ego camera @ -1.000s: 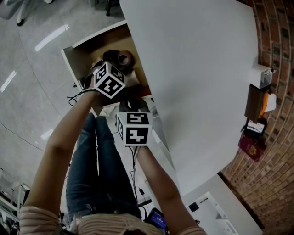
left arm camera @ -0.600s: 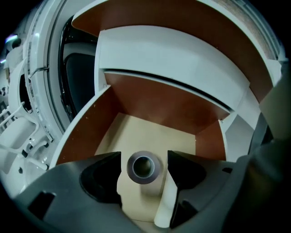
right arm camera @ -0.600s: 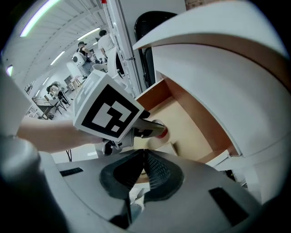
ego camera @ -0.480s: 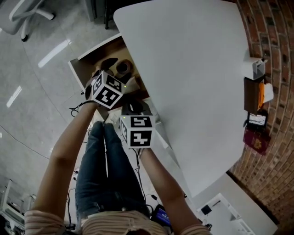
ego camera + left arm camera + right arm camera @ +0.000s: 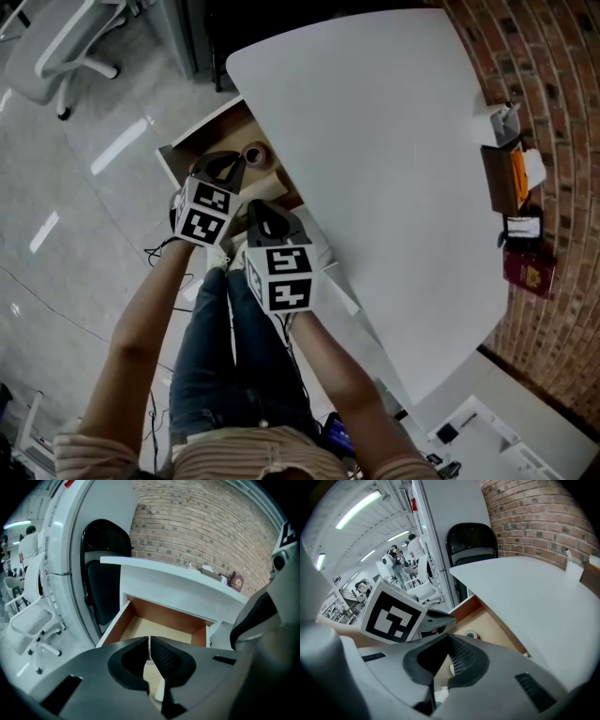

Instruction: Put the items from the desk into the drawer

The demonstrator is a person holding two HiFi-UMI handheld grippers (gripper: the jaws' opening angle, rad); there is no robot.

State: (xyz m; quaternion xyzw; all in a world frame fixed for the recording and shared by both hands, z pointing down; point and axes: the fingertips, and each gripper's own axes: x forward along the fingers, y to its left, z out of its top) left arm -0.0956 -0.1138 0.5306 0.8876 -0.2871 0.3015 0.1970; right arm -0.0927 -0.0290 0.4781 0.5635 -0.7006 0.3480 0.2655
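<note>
Drawer, white with a brown wooden inside [image 5: 202, 141], is seen pulled out from under the white round-cornered bench [image 5: 375, 141]; a brown roll of tape [image 5: 253, 153] is seen lying flat on the drawer's floor, toward the back; a small pale thing is glimpsed lower in the drawer behind the jaws, too hidden to be named. The left tool [image 5: 228, 167] is held over the open drawer, its tip above the wooden inside; in the left gripper view its jaws are seen pressed together, and nothing is gripped between them. The right tool [image 5: 261, 214] is held just beside the left one, nearer the bench edge and over the drawer's front part; its jaws are likewise brought together at the tip, with nothing caught between them. Each tool is carried by a bare forearm, and blue jeans [image 5: 225, 366] are seen below them; the marker cube of the left tool [image 5: 393, 616] is seen close by in the right gripper view. At the bench's far edge a brown box [image 5: 497, 178] and a dark red thing [image 5: 530, 270] are set against the red brick wall [image 5: 553, 112]; a black chair [image 5: 105, 573] is seen beyond the drawer, and a white office chair [image 5: 56, 56] is seen on the glossy grey floor [image 5: 75, 234].
</note>
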